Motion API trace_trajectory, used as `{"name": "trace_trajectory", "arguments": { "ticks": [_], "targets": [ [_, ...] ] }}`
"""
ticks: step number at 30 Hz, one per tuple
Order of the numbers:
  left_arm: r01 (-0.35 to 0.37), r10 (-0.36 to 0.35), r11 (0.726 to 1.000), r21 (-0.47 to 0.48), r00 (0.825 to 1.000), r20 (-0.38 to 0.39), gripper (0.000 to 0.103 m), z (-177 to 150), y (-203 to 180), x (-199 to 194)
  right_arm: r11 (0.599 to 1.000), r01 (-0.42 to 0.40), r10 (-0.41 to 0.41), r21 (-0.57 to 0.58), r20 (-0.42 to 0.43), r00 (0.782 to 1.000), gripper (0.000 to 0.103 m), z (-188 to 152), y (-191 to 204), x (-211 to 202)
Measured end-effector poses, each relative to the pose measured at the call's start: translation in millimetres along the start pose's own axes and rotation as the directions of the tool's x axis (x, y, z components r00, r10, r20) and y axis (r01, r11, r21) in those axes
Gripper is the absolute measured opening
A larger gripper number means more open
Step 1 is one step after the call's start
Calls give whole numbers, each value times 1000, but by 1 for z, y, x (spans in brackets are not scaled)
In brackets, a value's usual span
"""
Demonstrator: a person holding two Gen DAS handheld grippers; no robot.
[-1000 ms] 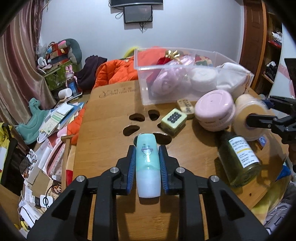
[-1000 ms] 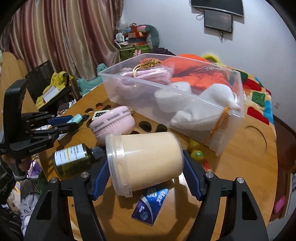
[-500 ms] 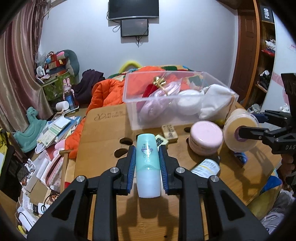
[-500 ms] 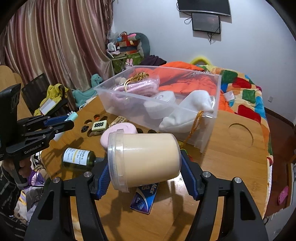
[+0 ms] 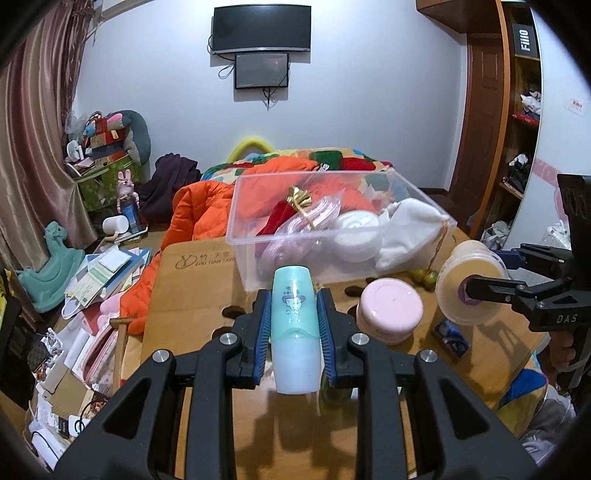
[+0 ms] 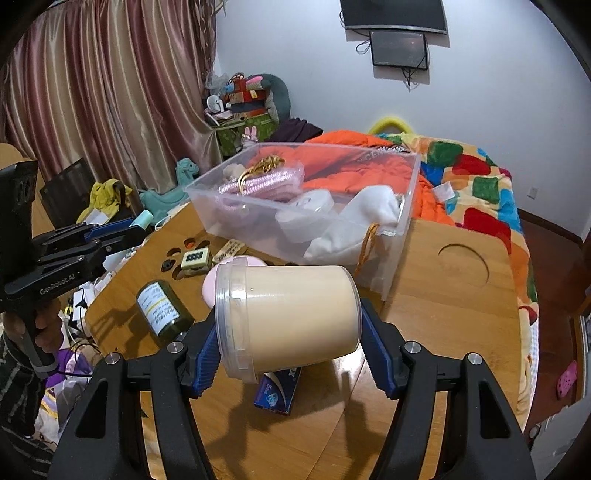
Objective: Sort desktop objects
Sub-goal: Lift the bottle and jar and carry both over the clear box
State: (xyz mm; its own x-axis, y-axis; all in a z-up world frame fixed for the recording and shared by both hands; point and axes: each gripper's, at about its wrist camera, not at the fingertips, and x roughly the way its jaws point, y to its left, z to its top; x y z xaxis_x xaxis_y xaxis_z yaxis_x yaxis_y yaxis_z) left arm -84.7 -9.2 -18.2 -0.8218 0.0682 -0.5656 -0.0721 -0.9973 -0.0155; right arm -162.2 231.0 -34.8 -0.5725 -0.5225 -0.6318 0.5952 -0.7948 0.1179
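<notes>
blue packet (image 6: 277,387): half under tub | green bottle (image 5: 334,391): mostly behind jaws

A TV (image 5: 260,24) hangs on the white wall above a smaller screen (image 5: 261,71), pink curtains (image 6: 110,96) cover the window, an orange jacket (image 5: 199,206) lies beside a patchwork quilt (image 6: 476,184), and a teal rocking horse (image 5: 50,251) stands among papers (image 5: 103,273).

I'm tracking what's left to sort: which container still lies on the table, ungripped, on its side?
The dark green glass bottle with the white label; the round pink tub sits flat.
</notes>
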Motion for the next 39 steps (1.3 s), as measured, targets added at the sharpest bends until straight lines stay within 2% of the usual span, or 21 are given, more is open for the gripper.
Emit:
{"name": "trace_trajectory", "arguments": {
  "ticks": [13,21,33,39],
  "targets": [
    [51,-51,999,10,999,17,24,20,-8,13,1000,16,-16,8,66,998,63,22,-4,-17],
    [67,-68,997,27,996,50,24,46,-9,20,1000,14,-17,25,97,995,63,38,-9,-16],
    [86,-87,996,14,994,59,24,81,4,47,999,8,-15,48,137,990,63,73,-19,0],
    [73,-72,997,-25,997,34,24,87,20,73,996,43,-53,73,135,989,63,90,-28,21]
  ]
}}
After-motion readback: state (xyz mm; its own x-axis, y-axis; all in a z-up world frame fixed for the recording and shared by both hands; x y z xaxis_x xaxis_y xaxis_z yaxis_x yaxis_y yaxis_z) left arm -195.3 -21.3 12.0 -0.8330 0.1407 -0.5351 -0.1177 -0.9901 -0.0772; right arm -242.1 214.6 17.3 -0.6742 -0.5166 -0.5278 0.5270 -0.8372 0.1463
